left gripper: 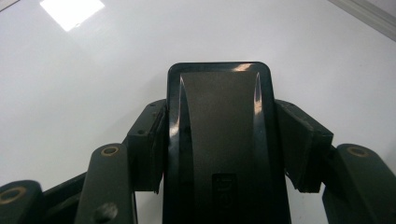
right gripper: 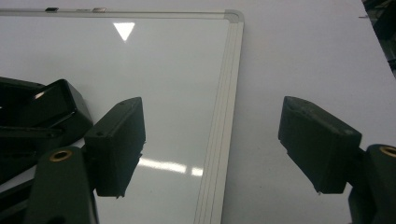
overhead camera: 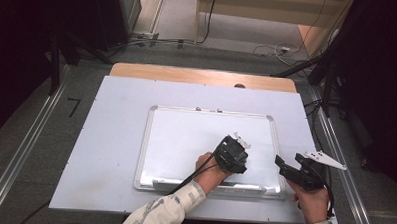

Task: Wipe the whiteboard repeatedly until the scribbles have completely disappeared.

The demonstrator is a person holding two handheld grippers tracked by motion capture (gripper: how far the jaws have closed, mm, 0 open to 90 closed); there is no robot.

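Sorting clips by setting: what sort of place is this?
Likely a lab or recording room: a whiteboard lying on a white-covered table, cables across grey carpet, and dark stands around it.

A recording lab: dark stands, floor cables, floor rails around a covered table.

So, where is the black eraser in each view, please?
High view: lower right of the whiteboard, hidden under the left gripper.
Left gripper view: eraser at centre, clamped between the jaws.
Right gripper view: left edge, middle height.
Shared landmark: the whiteboard's silver frame.
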